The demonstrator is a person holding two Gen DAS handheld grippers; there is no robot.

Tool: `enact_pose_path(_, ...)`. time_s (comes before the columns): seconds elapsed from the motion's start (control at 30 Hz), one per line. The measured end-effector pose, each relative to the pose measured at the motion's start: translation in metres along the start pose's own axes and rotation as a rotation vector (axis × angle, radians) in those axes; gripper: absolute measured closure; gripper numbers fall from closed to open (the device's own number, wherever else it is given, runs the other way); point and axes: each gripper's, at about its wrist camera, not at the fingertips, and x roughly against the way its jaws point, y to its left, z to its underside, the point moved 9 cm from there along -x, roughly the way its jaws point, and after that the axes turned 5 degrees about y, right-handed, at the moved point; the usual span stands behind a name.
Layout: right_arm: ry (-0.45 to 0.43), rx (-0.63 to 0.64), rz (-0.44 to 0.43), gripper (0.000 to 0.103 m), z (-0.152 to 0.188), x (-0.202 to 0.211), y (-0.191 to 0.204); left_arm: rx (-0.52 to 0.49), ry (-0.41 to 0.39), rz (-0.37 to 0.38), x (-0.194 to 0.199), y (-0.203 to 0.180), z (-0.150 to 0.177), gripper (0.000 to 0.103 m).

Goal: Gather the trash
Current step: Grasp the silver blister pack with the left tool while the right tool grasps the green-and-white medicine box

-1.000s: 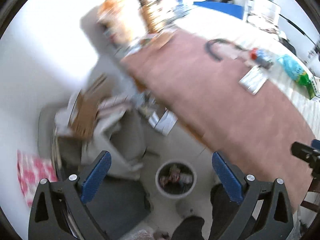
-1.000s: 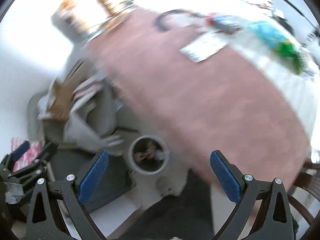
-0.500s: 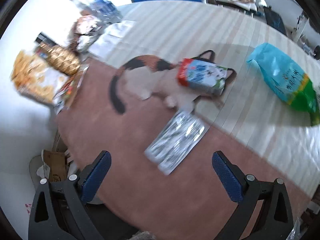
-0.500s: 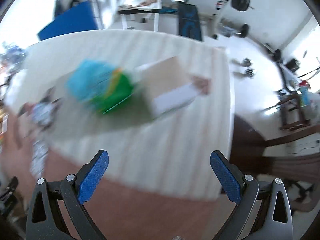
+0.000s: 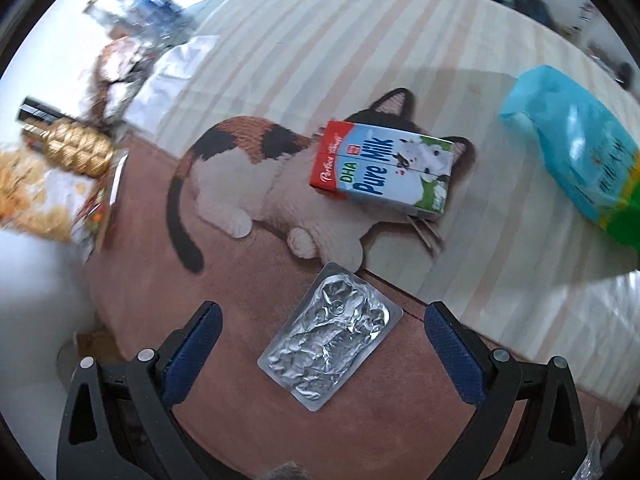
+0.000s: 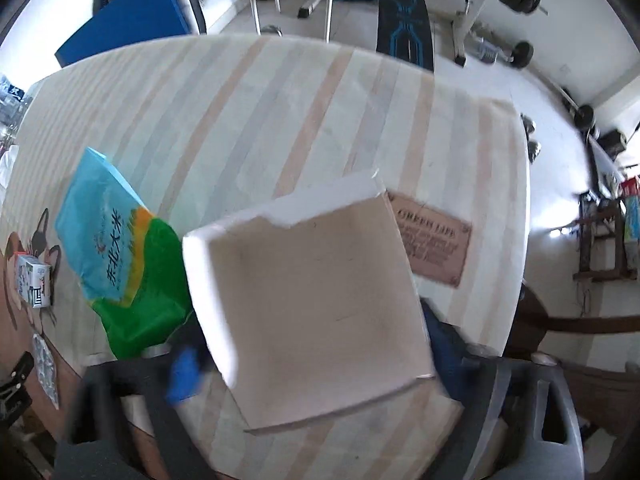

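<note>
left jaws: i see my left gripper (image 5: 320, 344) spread wide, nothing clamped, blue pads on either side of the foil blister pack (image 5: 330, 336) without touching it.
blister pack: it lies flat on the brown part of the tablecloth (image 5: 248, 280), right in the gap between the pads, its long axis running diagonally from lower left to upper right, so it sits skewed to the line the pads close along.
right jaws: my right gripper (image 6: 316, 352) has just been closing in; a flat cardboard box (image 6: 308, 292) sits between the blurred fingers, but i cannot tell whether the pads press on it yet.
box: it rests on the striped part of the cloth, lid side up with a torn upper edge, tilted a little clockwise, its lower corners between the fingers.
further out, left view: a milk carton (image 5: 382, 172) lies on its side beyond the blister pack, over the printed cat (image 5: 240, 168).
further out, right view: a blue and green rice bag (image 6: 116, 264) lies just left of the box, its lower end touching or tucked under the box's left edge.
nearer hand: i judge the left for the blister pack, the right for the box.
turning point: i would roll the left wrist to square the pads across the pack's narrow width.
</note>
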Motion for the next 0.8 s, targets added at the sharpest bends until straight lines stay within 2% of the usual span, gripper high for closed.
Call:
enact_pose_path(0.1, 0.053, -0.077, -0.061, 0.021, 0.028, 0.011, -0.006, -0.087, -0.014, 0.010, -0.004, 0.015, 0.015, 0.000)
enact_pose_path(0.27, 0.127, -0.133, -0.124, 0.021, 0.102, 0.014, 0.008, -0.208, 0.049, 0.007, -0.032, 0.026, 0.039, 0.000)
enact_pose_path(0.37, 0.156, -0.099, -0.144, 0.021, 0.128, 0.006, 0.031, -0.272, 0.104, 0.023, -0.052, 0.018, 0.042, 0.000)
enact_pose_path(0.47, 0.163, -0.032, -0.139, 0.021, 0.135, 0.003, 0.053, -0.325, 0.119, 0.034, -0.063, 0.005, 0.038, 0.000)
enact_pose_path(0.53, 0.148, 0.012, -0.120, 0.021, 0.134, 0.006, 0.068, -0.343, 0.099, 0.043, -0.061, 0.000, 0.032, 0.001)
enact_pose_path(0.57, 0.144, 0.028, -0.119, 0.021, 0.132, 0.007, 0.073, -0.344, 0.089, 0.054, -0.059, -0.002, 0.029, 0.003)
enact_pose_path(0.63, 0.135, 0.059, -0.112, 0.021, 0.127, 0.007, 0.085, -0.321, 0.092, 0.097, -0.055, -0.006, 0.028, 0.019)
enact_pose_path(0.67, 0.134, 0.074, -0.107, 0.021, 0.126, 0.007, 0.090, -0.290, 0.104, 0.148, -0.052, -0.009, 0.030, 0.036)
enact_pose_path(0.7, 0.132, 0.081, -0.106, 0.021, 0.125, 0.007, 0.094, -0.252, 0.120, 0.189, -0.051, -0.011, 0.031, 0.044)
enact_pose_path(0.8, 0.135, 0.096, -0.110, 0.021, 0.124, 0.008, 0.107, -0.057, 0.203, 0.267, -0.053, -0.006, 0.040, 0.045)
